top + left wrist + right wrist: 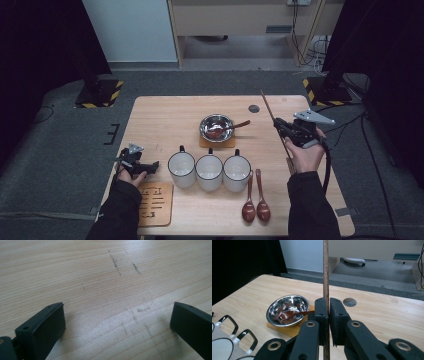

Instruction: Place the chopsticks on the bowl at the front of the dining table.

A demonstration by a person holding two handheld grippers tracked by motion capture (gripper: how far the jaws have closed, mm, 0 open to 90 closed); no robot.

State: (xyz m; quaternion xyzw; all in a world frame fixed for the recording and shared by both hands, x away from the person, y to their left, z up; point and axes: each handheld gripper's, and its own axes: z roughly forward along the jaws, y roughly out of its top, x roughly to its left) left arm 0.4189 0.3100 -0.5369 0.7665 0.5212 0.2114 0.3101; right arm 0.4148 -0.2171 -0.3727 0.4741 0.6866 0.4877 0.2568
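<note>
Right gripper [329, 315] jaws clamp a thin, stiff, light brown wooden chopstick [326, 270] mid-length, likely to pivot; left gripper [117, 322] jaws gape wide

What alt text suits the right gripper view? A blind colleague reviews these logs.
The right gripper, jaws shut, clamps an upright wooden stick. Behind it a steel bowl holding a brown spoon sits on a coaster on the table.
</note>
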